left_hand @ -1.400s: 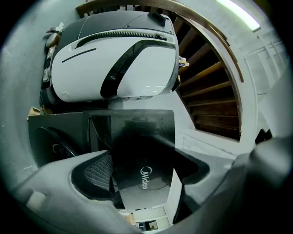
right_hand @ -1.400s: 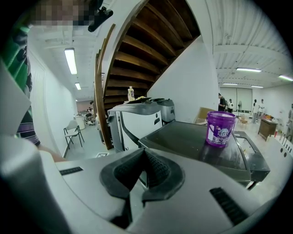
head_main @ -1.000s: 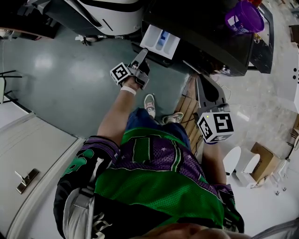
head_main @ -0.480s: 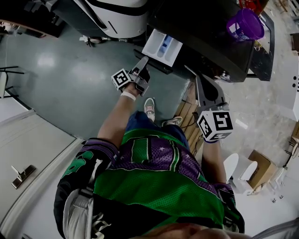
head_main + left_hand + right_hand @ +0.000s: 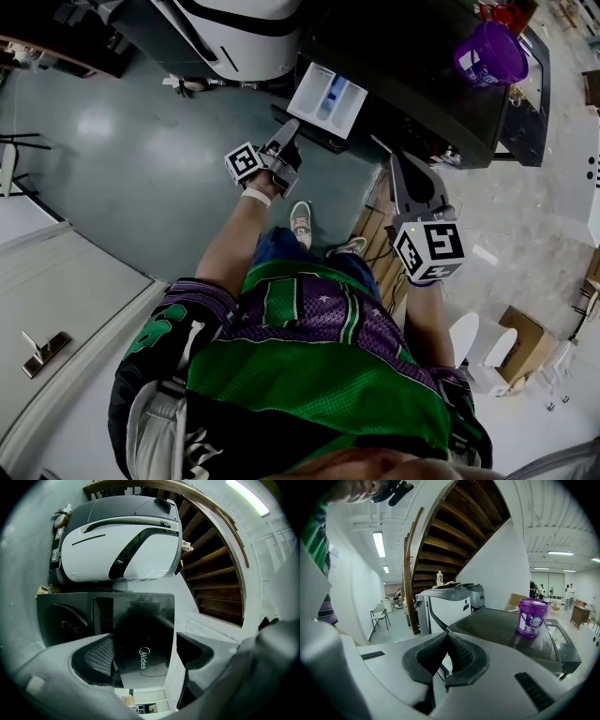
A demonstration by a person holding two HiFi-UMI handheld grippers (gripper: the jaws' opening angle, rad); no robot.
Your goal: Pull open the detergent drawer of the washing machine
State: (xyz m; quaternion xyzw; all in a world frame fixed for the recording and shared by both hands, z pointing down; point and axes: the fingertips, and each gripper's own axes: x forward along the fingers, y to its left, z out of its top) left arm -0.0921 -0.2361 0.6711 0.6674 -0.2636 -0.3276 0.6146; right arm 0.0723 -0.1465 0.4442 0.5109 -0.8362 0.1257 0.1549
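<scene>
head view: boxy white detergent drawer (image 5: 325, 94) out; left gripper (image 5: 289, 129) fingers apart, empty; right gripper (image 5: 397, 161) fingers together.

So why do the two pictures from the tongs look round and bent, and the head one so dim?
Left gripper view: wide-angle lens, black corners, wooden staircase bowed, glossy black panel mirroring dim shapes. Right gripper view: same bulge, ceiling strip light blown white. Head view: underexposed, grey-green floor showing a soft glare patch.
</scene>
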